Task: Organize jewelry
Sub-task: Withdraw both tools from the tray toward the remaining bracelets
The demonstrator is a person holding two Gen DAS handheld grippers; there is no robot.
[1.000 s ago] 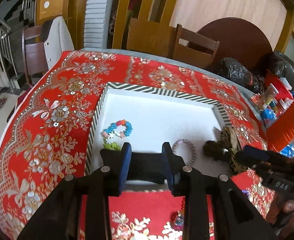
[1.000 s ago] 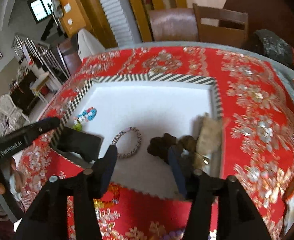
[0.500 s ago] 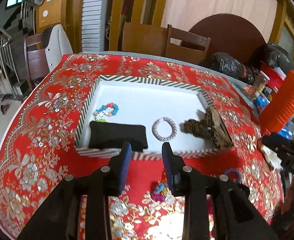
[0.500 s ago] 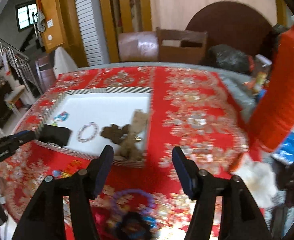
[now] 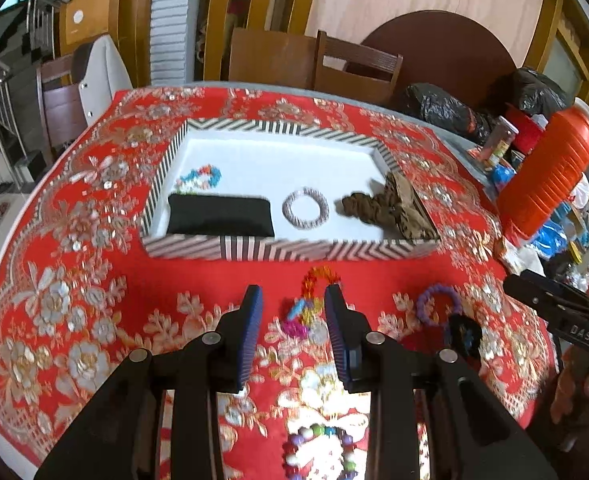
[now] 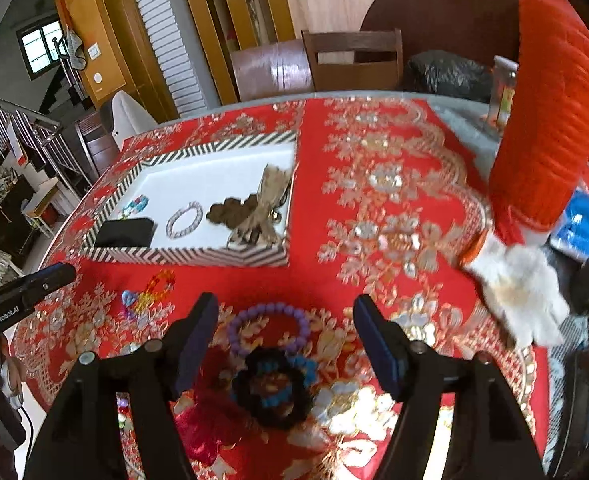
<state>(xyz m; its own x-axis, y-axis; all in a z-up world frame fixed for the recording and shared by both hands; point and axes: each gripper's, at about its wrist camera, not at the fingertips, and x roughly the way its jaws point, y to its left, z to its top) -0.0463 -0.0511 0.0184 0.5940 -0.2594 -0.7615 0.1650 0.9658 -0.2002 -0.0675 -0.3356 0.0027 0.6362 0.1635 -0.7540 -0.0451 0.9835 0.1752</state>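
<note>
Striped tray [image 5: 286, 249] on the red cloth [image 5: 74, 280] covering the surface. Inside, left to right: small multicoloured bracelet [image 5: 199, 178] near the left wall, black pouch [image 5: 220, 215] against the front wall, silvery beaded bracelet [image 5: 305, 208] lying flat beside it, brown scrunchie [image 5: 368, 209], then a tan patterned piece [image 5: 408, 210] leaning on the right wall.

Outside the tray, on the cloth in front: rainbow bead bracelet [image 5: 312, 292], purple bead bracelet [image 6: 269, 330], black-and-blue scrunchie [image 6: 272, 386] touching the purple one's near edge, another bead bracelet [image 5: 320, 450] at the bottom of the left wrist view. Orange ribbed jug [image 5: 550, 176] standing at the right of the surface.

Left hand-held gripper [image 5: 294, 322] angled down at the cloth, released, nothing grasped, rainbow bracelet showing between its blue pads [image 5: 252, 332] without touching them.

Right hand-held gripper [image 6: 286, 342] likewise angled down, jaws just opening wider, released; purple bracelet and scrunchie in the gap, untouched by the pads [image 6: 374, 344].
</note>
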